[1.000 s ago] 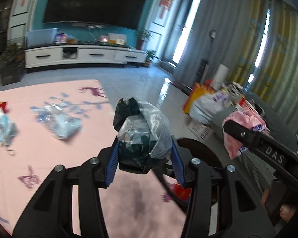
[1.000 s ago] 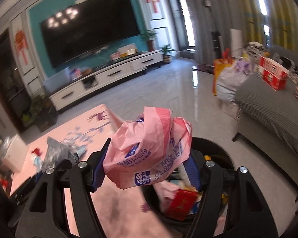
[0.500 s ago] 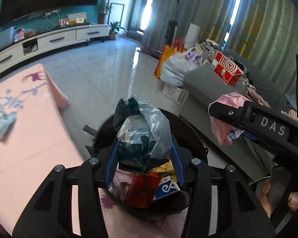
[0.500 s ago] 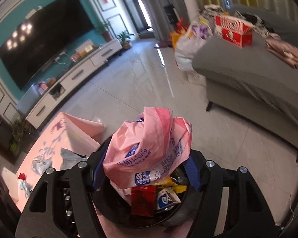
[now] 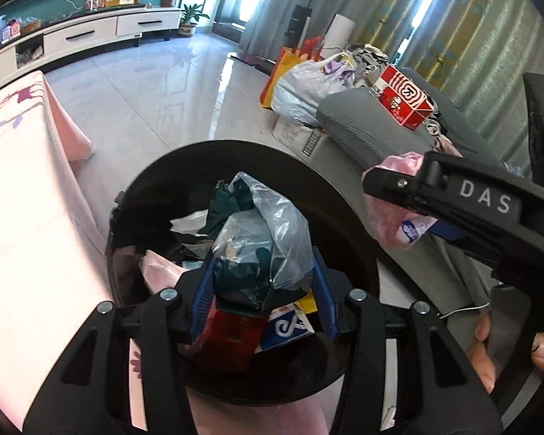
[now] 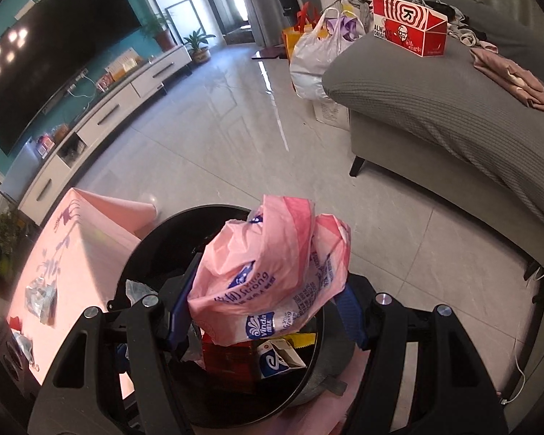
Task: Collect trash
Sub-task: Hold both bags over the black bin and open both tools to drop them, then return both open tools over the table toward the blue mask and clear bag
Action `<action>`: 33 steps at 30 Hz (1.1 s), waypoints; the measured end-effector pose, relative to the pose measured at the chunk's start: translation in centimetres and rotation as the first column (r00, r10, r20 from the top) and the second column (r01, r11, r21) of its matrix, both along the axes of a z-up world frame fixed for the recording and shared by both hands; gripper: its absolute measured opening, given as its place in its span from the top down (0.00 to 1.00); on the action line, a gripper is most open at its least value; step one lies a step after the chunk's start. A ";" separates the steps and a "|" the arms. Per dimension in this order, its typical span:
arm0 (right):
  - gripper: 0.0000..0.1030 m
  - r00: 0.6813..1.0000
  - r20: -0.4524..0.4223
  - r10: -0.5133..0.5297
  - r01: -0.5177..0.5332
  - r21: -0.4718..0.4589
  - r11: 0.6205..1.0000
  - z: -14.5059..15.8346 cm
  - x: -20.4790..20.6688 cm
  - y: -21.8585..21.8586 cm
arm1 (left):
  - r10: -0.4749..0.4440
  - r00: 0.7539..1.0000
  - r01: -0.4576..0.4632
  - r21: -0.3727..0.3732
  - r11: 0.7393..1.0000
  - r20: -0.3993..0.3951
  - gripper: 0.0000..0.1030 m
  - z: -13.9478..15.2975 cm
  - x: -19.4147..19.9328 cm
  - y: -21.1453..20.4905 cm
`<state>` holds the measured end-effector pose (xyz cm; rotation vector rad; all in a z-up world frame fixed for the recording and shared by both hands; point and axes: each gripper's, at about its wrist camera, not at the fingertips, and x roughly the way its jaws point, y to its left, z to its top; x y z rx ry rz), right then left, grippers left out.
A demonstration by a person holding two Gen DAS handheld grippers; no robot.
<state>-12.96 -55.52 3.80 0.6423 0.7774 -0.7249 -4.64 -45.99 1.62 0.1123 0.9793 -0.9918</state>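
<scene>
My left gripper (image 5: 263,293) is shut on a crumpled grey and dark green plastic bag (image 5: 261,246) and holds it over the open black trash bin (image 5: 348,210). My right gripper (image 6: 264,308) is shut on a crumpled pink plastic wrapper (image 6: 268,275) over the same bin (image 6: 156,239); it also shows at the right of the left wrist view (image 5: 402,217). The bin holds a red box (image 6: 228,362), a blue and white carton (image 6: 279,359) and other wrappers.
The pink tablecloth (image 5: 25,217) lies left of the bin, with more wrappers on it (image 6: 40,295). A grey sofa (image 6: 453,108) with a red box (image 6: 409,32) stands right. Bags (image 5: 308,79) sit on the tiled floor. A TV cabinet (image 5: 90,32) stands at the back.
Both grippers have swung from over the pink table to above the bin and lowered toward it, each still holding its trash.
</scene>
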 end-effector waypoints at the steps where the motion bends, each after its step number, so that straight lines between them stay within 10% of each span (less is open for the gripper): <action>1: 0.35 1.000 -0.006 -0.002 0.002 -0.003 1.000 0.0 0.0 0.0 | -0.004 1.000 0.004 0.003 1.000 -0.001 0.53 0.0 -0.1 -0.2; 24: 0.11 0.999 0.039 0.000 0.003 -0.059 0.998 2.0 0.4 1.4 | 0.128 0.991 -0.125 -0.088 0.988 0.036 0.10 4.0 2.3 4.1; 33: 0.10 0.995 0.100 0.024 -0.016 -0.087 0.996 3.4 1.0 3.3 | 0.460 0.876 -0.444 -0.135 0.886 0.143 0.03 8.8 7.9 16.3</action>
